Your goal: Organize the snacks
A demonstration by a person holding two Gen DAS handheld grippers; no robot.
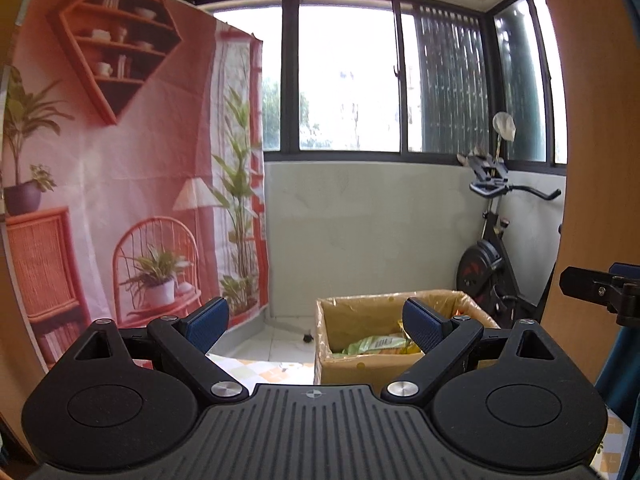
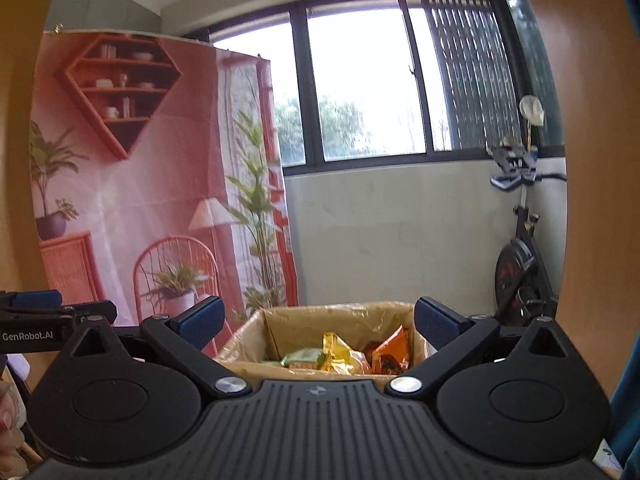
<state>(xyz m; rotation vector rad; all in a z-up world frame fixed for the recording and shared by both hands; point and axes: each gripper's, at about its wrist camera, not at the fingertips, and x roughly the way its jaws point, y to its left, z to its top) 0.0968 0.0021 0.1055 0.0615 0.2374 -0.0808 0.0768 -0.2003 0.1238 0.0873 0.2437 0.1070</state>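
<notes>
Snacks: green packet (image 2: 303, 358), yellow foil packet (image 2: 340, 354) and orange packet (image 2: 390, 354) lying loose together, low inside the cardboard box (image 2: 240, 340); green packet (image 1: 374, 345) also seen from left wrist view.
Box: open-topped, lined with clear film (image 2: 340, 312); stands on checked cloth (image 1: 264, 372) at near centre. Flaps spread outward.
Left gripper (image 1: 316, 326): spread wide, nothing between blue pads (image 1: 208, 324); sits left of the box (image 1: 332, 320), right finger over its rim.
Right gripper (image 2: 316, 322): spread wide, holding nothing; fingers straddle the box mouth, packets visible in the gap.
Neighbour tool: left gripper body (image 2: 56, 320) at far left of right wrist view, close beside; right gripper (image 1: 596, 288) pokes in at right edge of left wrist view.
Obstructions: exercise bike (image 2: 520, 264) right of box, near its far corner.
Backdrop: printed pink room cloth (image 2: 140, 180) hanging at left, behind box.
Far edge: pale low wall (image 2: 400, 232) under dark-framed window (image 2: 360, 88).
Side edges: tan wooden panels (image 2: 592, 160) curving in at both sides.
Open room: bare tiled floor (image 1: 280, 340) between cloth, wall and box.
</notes>
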